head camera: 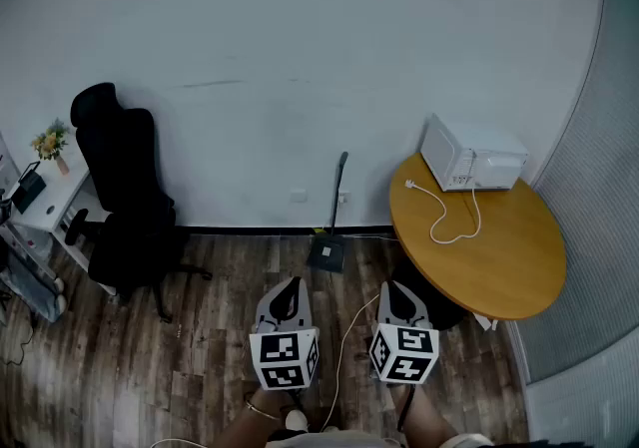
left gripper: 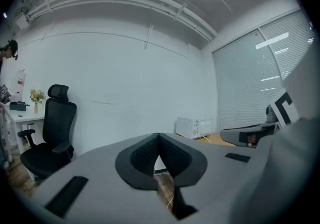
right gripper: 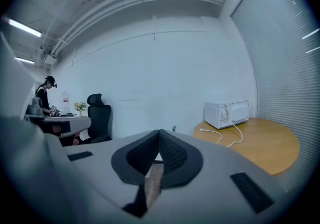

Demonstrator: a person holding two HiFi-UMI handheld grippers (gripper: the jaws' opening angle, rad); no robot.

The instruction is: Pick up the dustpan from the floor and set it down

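Observation:
A dark dustpan (head camera: pixel 326 252) stands on the wooden floor against the white wall, its long handle (head camera: pixel 340 185) upright. Both grippers hover side by side in front of it, roughly level, well short of it. My left gripper (head camera: pixel 291 285) is shut with nothing in it; its pads meet at the tip (left gripper: pixel 159 135) in the left gripper view. My right gripper (head camera: pixel 391 289) is also shut and empty, tips together (right gripper: pixel 159 132). The top of the dustpan handle (right gripper: pixel 173 129) shows just above the right jaws.
A black office chair (head camera: pixel 125 207) stands at the left beside a white desk (head camera: pixel 45 207) with flowers. A round wooden table (head camera: pixel 499 251) at the right carries a white microwave (head camera: pixel 471 161). A pale cable (head camera: pixel 345 341) lies on the floor between the grippers. A person (right gripper: pixel 46 94) stands far left.

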